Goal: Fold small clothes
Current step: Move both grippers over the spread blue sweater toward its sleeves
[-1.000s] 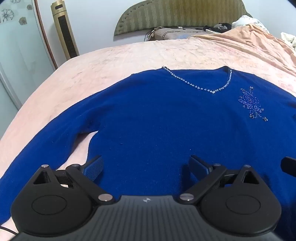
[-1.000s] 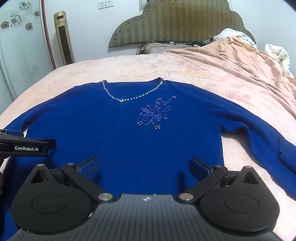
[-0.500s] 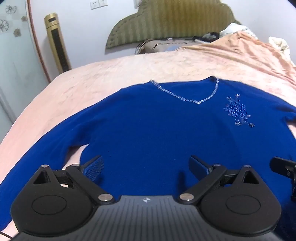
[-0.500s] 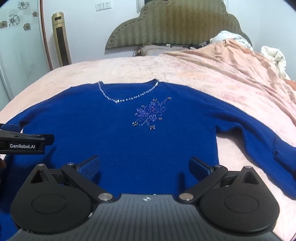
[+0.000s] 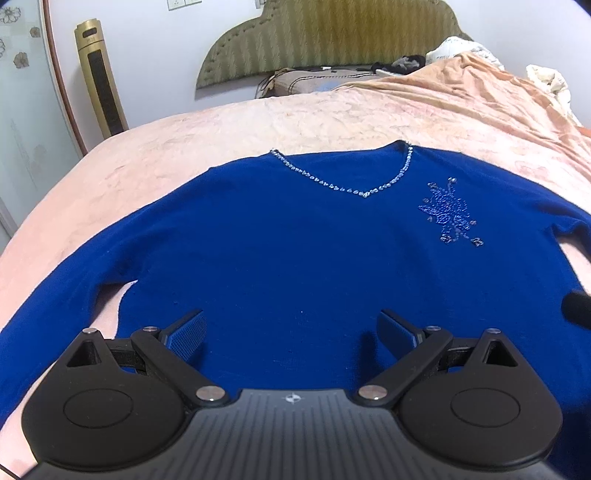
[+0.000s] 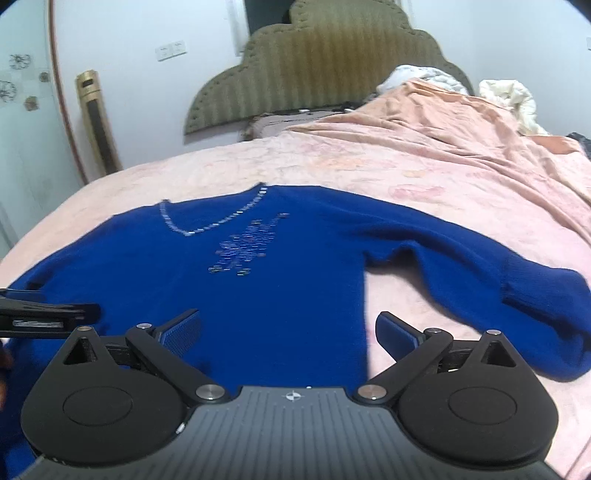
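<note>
Sweater (image 5: 295,251), one, flat on bed (image 5: 258,122); two grippers' fingers (image 5: 186,332) spread wide, holding nothing

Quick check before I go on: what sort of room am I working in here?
Almost certainly a bedroom. The blue sweater lies spread flat on a bed with a pink bedspread, an upholstered olive headboard stands against the far wall, and a rumpled peach blanket is piled on the right side.

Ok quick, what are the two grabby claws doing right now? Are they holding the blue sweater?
Left gripper: open, holding nothing, above the blue sweater.
Right gripper: open, holding nothing, over the sweater's side edge.
</note>
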